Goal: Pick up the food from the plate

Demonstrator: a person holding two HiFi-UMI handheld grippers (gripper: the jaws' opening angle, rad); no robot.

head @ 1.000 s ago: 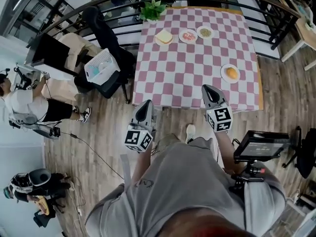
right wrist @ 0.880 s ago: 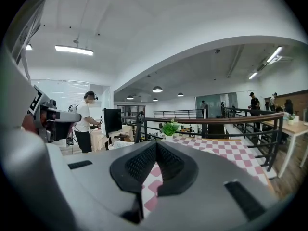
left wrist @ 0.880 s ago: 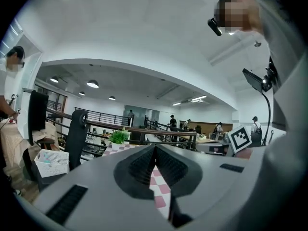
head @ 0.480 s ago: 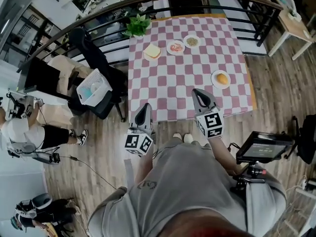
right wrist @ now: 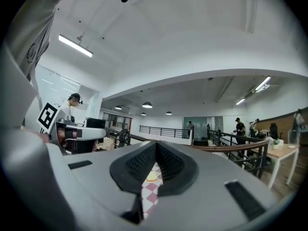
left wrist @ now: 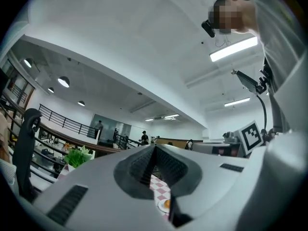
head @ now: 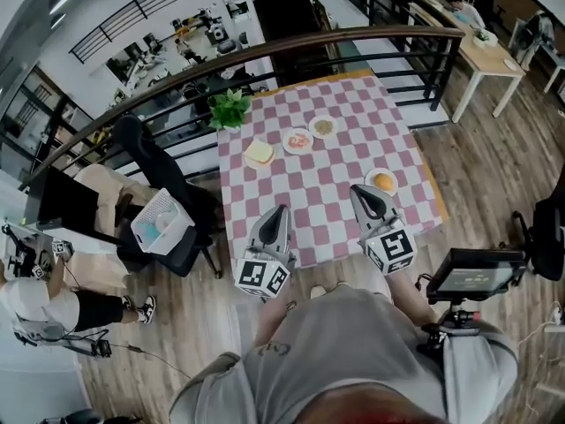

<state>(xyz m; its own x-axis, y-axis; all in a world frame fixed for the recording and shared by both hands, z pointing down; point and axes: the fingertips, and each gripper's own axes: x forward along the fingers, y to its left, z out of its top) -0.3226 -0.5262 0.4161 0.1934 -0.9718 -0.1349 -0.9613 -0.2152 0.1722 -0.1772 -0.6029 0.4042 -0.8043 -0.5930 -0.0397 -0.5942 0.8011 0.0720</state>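
A pink-checked table point(head: 331, 162) carries several small plates: a golden bun point(head: 382, 181) near the right edge, a bread slice point(head: 259, 152), red food point(head: 298, 140) and brownish food point(head: 324, 125) at the far side. My left gripper point(head: 277, 213) hangs over the table's near edge, jaws together and empty. Just short of the bun's plate, my right gripper point(head: 362, 192) is also shut and empty. In the left gripper view the jaws point(left wrist: 155, 147) meet, with the bun's plate point(left wrist: 165, 205) showing below them. In the right gripper view the jaws point(right wrist: 156, 146) meet, with a pale food point(right wrist: 151, 177) showing below.
A potted plant point(head: 229, 107) stands at the table's far left corner, against a curved black railing point(head: 353, 42). A black office chair point(head: 146, 162) and a white basket point(head: 160, 222) are to the left. A monitor on a stand point(head: 477, 275) is at my right.
Both grippers have risen and moved forward, from in front of the table to over its near edge. The head view has swung up, so the table sits higher in the room.
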